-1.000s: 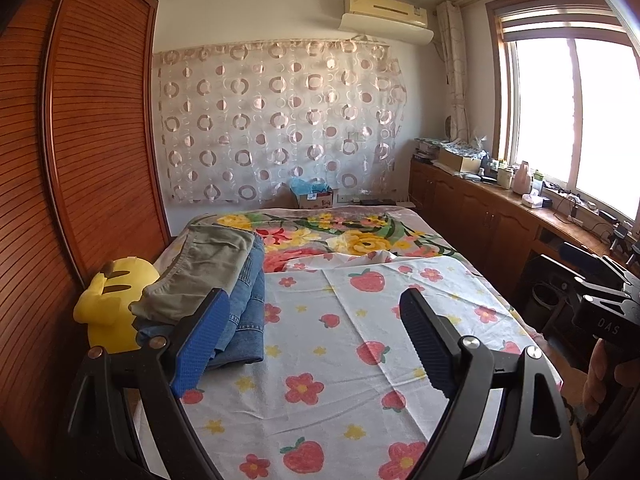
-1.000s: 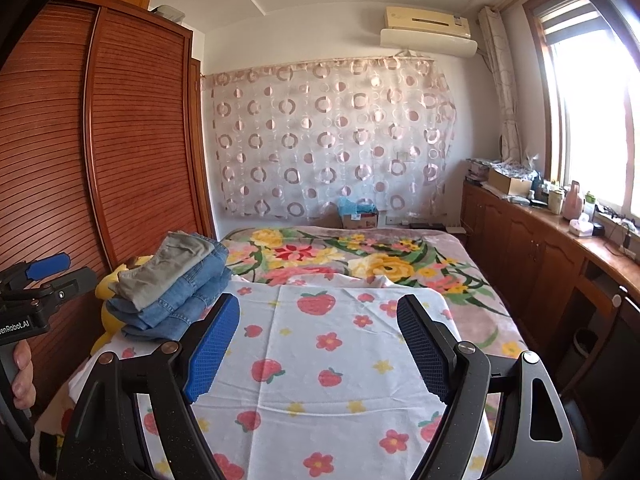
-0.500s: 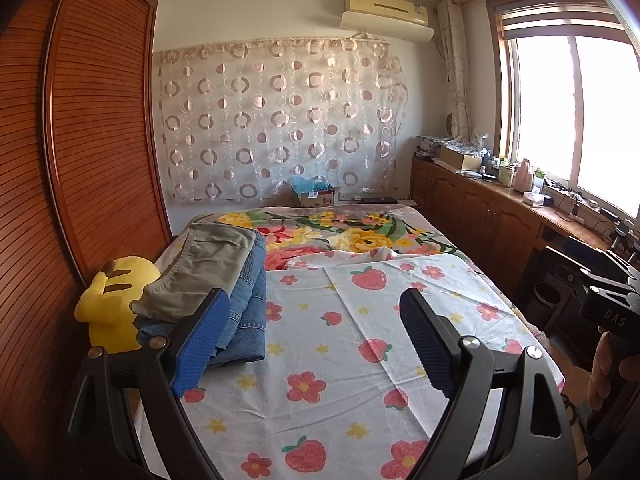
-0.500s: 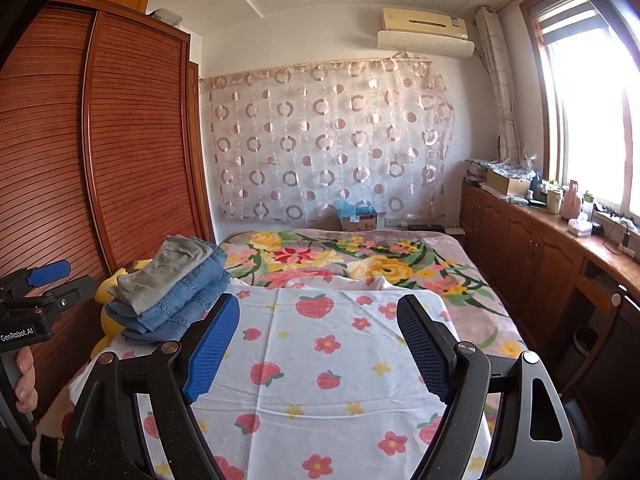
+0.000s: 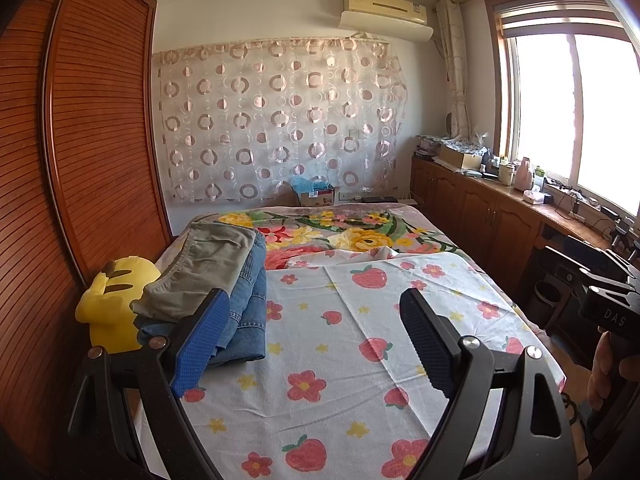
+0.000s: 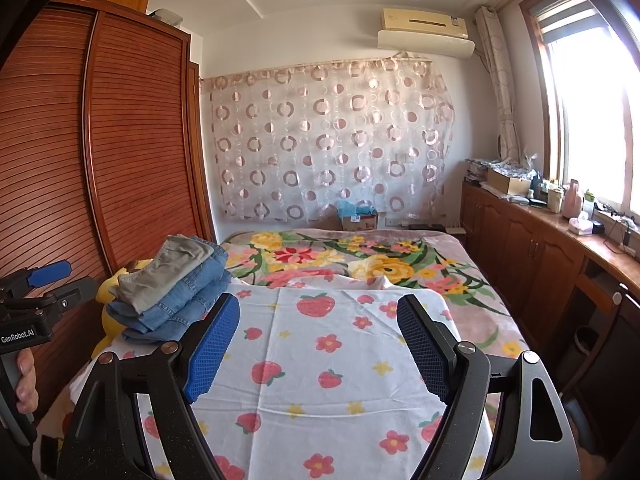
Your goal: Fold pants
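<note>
A stack of folded pants lies at the bed's left edge: olive-grey pants (image 5: 204,264) on top of blue jeans (image 5: 250,304). The stack also shows in the right wrist view, grey pants (image 6: 168,272) over jeans (image 6: 188,300). My left gripper (image 5: 314,336) is open and empty, held above the near part of the bed, with the stack just behind its left finger. My right gripper (image 6: 318,344) is open and empty above the strawberry sheet (image 6: 328,368). The other gripper's body shows at each view's edge.
A yellow plush toy (image 5: 112,304) sits left of the stack against the wooden wardrobe (image 5: 92,140). A floral blanket (image 5: 352,236) covers the bed's far half. Wooden cabinets (image 5: 492,224) with clutter line the right wall under the window. A bin (image 5: 546,300) stands by the bed.
Both grippers stay open and empty. Both views have shifted slightly, as if the grippers have lifted or tilted a little. Nothing on the bed moved.
</note>
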